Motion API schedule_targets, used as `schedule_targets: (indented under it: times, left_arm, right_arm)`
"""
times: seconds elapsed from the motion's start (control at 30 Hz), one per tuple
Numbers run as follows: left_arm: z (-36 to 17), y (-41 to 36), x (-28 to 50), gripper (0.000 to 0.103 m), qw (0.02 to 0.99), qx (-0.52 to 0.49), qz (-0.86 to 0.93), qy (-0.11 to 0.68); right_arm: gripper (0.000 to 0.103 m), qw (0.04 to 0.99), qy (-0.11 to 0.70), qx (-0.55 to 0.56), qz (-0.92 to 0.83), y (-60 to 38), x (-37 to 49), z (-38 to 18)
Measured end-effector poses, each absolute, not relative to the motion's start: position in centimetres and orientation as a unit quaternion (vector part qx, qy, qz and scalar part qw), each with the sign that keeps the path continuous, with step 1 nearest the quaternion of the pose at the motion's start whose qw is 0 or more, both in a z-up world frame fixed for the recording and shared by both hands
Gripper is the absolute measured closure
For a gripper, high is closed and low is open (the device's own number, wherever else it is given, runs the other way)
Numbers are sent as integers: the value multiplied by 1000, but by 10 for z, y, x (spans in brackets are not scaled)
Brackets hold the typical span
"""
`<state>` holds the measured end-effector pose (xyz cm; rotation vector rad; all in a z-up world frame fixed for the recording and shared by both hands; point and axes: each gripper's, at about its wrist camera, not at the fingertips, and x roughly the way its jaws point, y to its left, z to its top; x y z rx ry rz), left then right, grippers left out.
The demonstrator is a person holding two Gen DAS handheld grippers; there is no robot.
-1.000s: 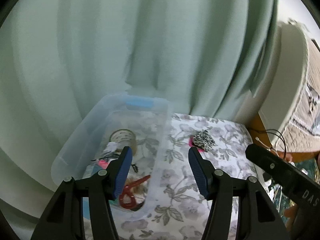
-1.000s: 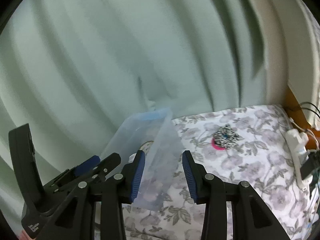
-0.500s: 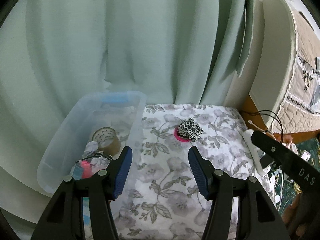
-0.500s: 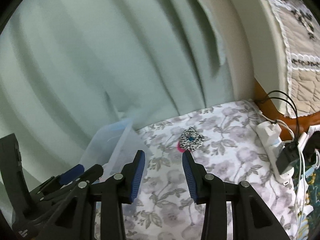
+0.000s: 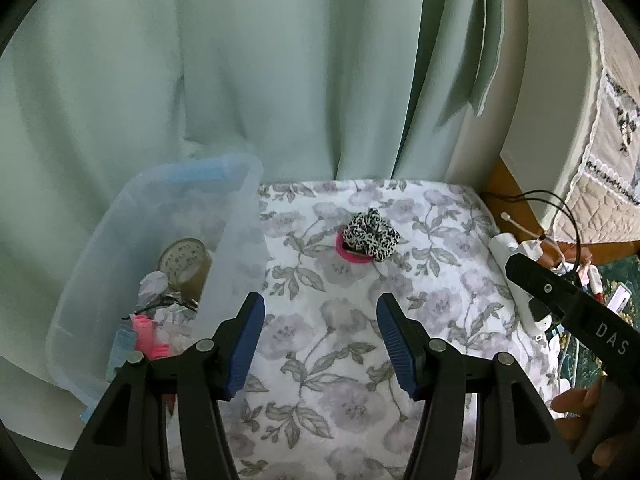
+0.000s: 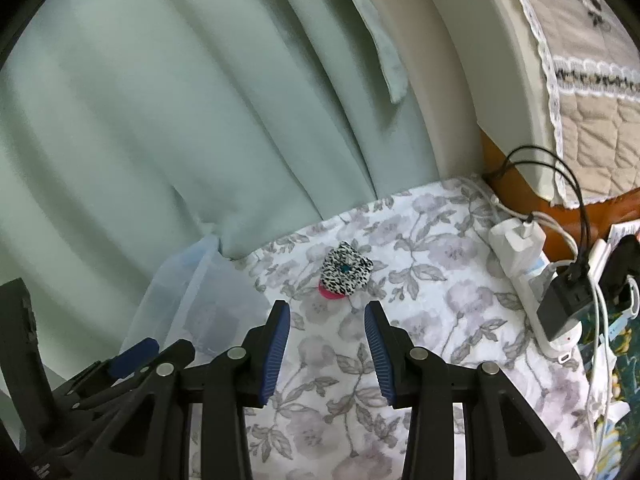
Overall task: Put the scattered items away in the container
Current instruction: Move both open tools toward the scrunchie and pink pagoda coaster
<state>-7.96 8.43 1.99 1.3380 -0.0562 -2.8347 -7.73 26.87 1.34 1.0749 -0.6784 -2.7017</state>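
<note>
- Both cameras have swung right since a second ago; the clear plastic storage bin [image 5: 160, 240] is now off to the left.
- Left gripper [image 5: 320, 340] and right gripper [image 6: 326, 344] both spread wide, holding nothing.
- Leopard-print fabric scrunchie [image 5: 372, 236] sits on a pink ring [image 5: 352, 256] on the floral bedsheet [image 5: 340, 360], well apart from the bin; pale green curtain [image 5: 280, 80] behind.
- Bin holds a brown tape roll [image 5: 184, 260] and pink bits.
</note>
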Motion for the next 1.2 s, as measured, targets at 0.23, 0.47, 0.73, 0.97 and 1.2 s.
schedule_targets:
  times: [0.23,0.47,0.73,0.97,1.2]
  left_arm:
    - [-4,97,-101,43,-11,450,-893,-15]
    - [-29,117,-122,43,-29,467,-883,-18]
    - [-60,120,-153,43,-21,481,-876,-10]
    - [-88,118,-181,43,-6,492,-870,1]
    - [-109,107,-202,43,15,498,-867,24]
  right_arm:
    - [61,73,-232,390,-888,275,-95,-14]
    - [61,51,-228,425,-875,282,-117,-43]
    - [61,28,-215,464,-859,287,-144,-76]
    - [61,41,-198,474,-857,283,-177,-92]
    - [61,61,-181,485,-854,267,-216,-105]
